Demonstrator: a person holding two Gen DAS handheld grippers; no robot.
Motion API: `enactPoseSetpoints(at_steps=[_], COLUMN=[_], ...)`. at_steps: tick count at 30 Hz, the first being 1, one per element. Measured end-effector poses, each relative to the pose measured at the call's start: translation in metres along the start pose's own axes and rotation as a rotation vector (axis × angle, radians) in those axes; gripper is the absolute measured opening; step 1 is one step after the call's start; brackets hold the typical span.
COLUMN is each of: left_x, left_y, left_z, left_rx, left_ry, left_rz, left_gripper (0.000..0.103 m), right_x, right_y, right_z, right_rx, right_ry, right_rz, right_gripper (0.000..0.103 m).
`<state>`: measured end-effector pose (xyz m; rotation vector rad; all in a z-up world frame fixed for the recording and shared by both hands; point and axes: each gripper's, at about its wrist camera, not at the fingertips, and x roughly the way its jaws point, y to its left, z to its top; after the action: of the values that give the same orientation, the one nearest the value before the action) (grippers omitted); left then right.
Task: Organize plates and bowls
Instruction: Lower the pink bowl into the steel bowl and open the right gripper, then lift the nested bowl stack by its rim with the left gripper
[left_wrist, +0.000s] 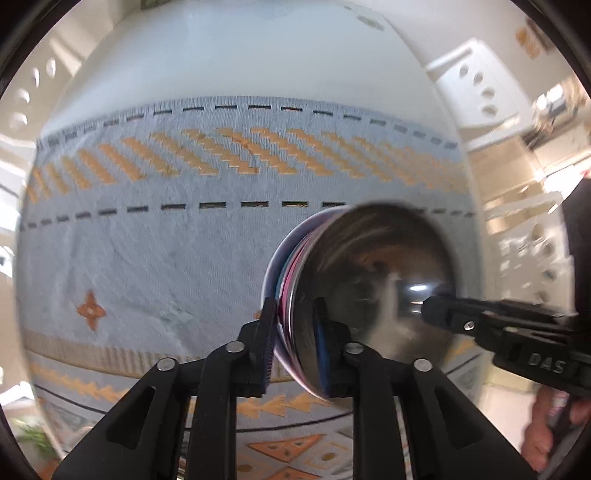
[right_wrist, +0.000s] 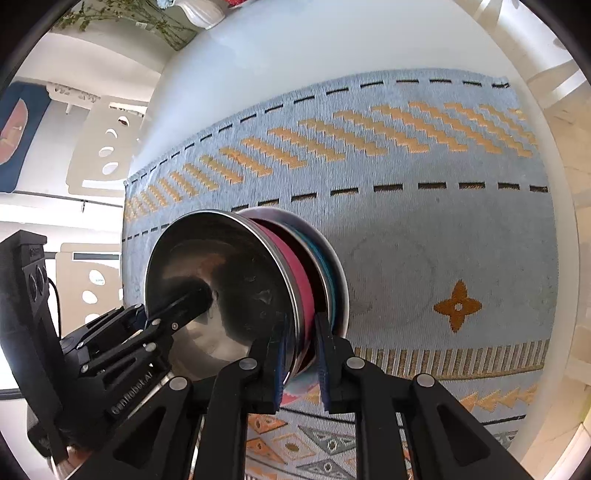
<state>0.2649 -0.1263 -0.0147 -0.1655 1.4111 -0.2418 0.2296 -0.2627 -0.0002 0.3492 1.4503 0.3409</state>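
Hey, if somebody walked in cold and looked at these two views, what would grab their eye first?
Probably the stack of nested bowls, a shiny steel bowl foremost with pink and teal rims behind it, low in the middle of each view. The left claw and right claw each straddle its rim from opposite sides. Under it lies a blue-grey woven mat with orange zigzags on a white table.

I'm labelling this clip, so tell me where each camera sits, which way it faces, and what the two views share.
Left wrist: on the left gripper, looking steeply down at the patterned cloth; its fingers straddle the edge of the stacked dishes; the right gripper and a hand show.
Right wrist: on the right gripper, facing down; its fingers straddle the stack's edge too; the left gripper reaches into the steel bowl.
Shared: stack, cloth, white table, both grippers.
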Motion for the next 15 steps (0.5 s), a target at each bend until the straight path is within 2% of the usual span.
enactPoseSetpoints(at_steps=[1, 2, 3, 5, 7, 9, 11, 15], left_x=[-0.004, -0.007, -0.008, -0.007, -0.002, 0.002, 0.007, 0.019], left_y=[0.006, 0.012, 0.015, 0.021, 0.022, 0.023, 0.023, 0.023], left_z=[0.001, 0.001, 0.002, 0.004, 0.005, 0.006, 0.005, 0.005], left_rx=[-0.024, -0.040, -0.044, -0.040, -0.036, -0.038, -0.040, -0.044], left_ry=[-0.008, -0.013, -0.012, -0.005, 0.012, 0.028, 0.035, 0.057], left_rz=[-0.034, -0.052, -0.056, -0.051, -0.065, -0.087, -0.101, -0.100], left_gripper=[0.029, 0.029, 0.031, 0.035, 0.041, 0.046, 0.047, 0.047], right_x=[-0.001, -0.006, -0.009, -0.017, -0.024, -0.023, -0.013, 0.009], right_y=[-0.001, -0.003, -0.005, -0.009, -0.008, -0.006, -0.004, -0.007], right_z=[0.001, 0.001, 0.002, 0.003, 0.004, 0.005, 0.008, 0.013], right_rx=[-0.001, -0.001, 0.001, 0.007, -0.002, -0.017, -0.032, -0.012], right_ry=[0.007, 0.005, -0.001, -0.031, -0.052, -0.038, -0.003, 0.050], right_rz=[0.004, 0.013, 0.024, 0.031, 0.048, 0.033, -0.014, -0.002], right_gripper=[0.020, 0.029, 0.048, 0.067, 0.068, 0.068, 0.068, 0.068])
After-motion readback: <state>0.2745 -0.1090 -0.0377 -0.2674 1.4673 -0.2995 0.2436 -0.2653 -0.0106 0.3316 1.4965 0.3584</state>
